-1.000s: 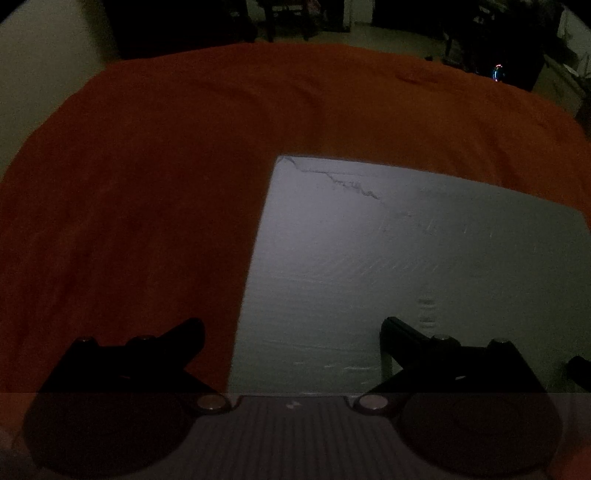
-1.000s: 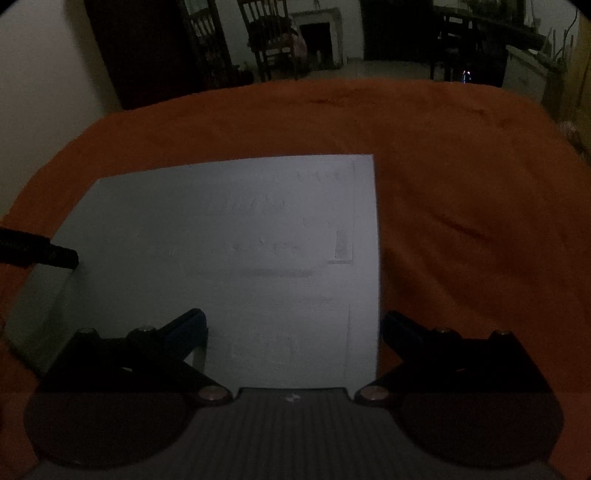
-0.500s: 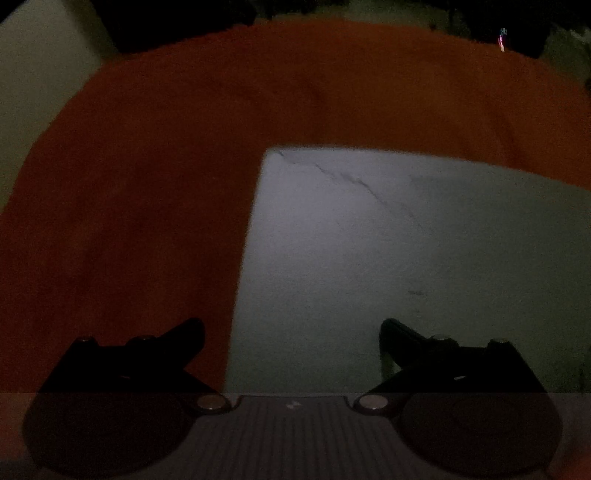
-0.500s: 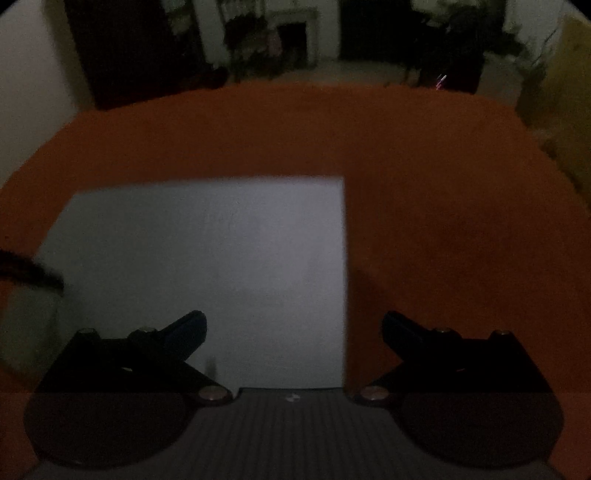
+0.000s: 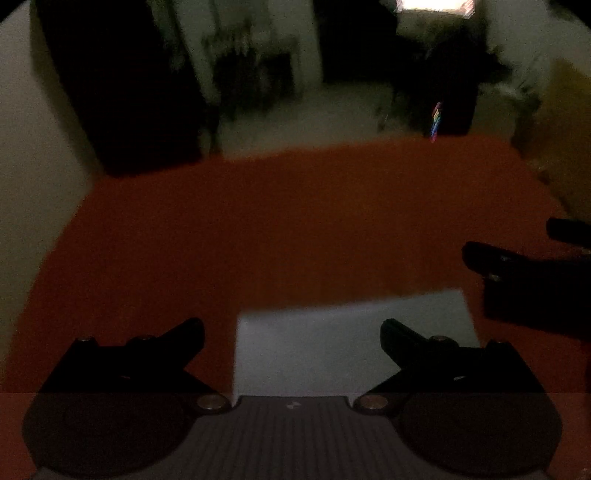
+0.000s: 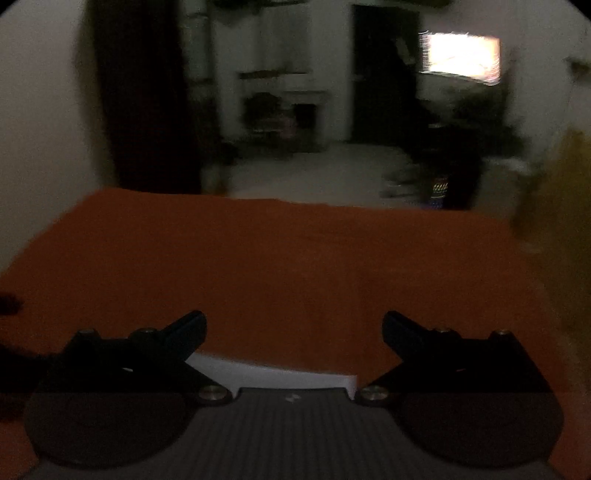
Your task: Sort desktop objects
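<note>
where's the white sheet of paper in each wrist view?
Left wrist: the white sheet of paper lies low and centre-right on the orange tablecloth, running between the open left gripper fingers.
Right wrist: only a thin strip of the sheet shows at the bottom, just above the right gripper body.
Shared landmark: the bright window, upper right in both.

Both views tilted up; the sheet (white) slid nearer.

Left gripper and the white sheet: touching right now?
Apart. The left wrist view shows the left gripper open, fingers spread above the white sheet, nothing between them and no pinch visible; the picture is dim and blurred.
</note>
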### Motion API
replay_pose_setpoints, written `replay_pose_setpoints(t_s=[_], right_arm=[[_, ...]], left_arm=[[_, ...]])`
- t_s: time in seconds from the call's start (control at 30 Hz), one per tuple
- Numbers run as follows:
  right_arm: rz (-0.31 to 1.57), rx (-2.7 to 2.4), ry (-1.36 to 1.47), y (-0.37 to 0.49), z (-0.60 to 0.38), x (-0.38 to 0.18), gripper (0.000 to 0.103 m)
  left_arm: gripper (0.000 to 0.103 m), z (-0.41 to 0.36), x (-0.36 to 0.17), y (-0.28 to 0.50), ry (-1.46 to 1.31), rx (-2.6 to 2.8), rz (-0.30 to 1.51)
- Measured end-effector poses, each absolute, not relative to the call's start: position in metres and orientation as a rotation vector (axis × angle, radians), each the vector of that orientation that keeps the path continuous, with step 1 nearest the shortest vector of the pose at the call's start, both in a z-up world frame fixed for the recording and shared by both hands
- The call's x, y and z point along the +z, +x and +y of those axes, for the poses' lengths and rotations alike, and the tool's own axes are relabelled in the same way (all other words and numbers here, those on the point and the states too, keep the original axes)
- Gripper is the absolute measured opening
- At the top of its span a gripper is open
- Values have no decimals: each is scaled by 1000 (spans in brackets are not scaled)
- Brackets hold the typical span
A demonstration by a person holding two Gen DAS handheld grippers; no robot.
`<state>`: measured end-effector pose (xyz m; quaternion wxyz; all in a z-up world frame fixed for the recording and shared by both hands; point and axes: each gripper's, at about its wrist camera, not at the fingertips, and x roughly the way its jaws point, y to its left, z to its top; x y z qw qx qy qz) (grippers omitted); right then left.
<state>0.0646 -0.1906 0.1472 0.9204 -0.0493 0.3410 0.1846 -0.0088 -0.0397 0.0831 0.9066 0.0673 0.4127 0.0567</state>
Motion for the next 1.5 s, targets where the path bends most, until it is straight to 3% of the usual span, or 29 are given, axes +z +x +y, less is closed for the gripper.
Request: replay_pose_setpoints(t_s=[0.23,0.33,0.47,0.6,0.8,1.5], right_arm=[[784,238,12,30,-181,200,103],[889,201,53,-7,-179,187,103],[954,181,-30,-44,-160,153,103],[1086,173,21,-44,-164,124,103],[956,175,-17,-41,-178,145,103],[1002,195,-102,-58,-178,121,103]], left_arm=[[103,-2,87,-51,62,107,909],[103,3,69,-81,91,161,909],[103,3,51,-94,-4,113,1077],[103,-14,49,-93,78,118,1055],[103,-12,44,-86,65,179,1007],[103,1,40,-80,96,163,1034]])
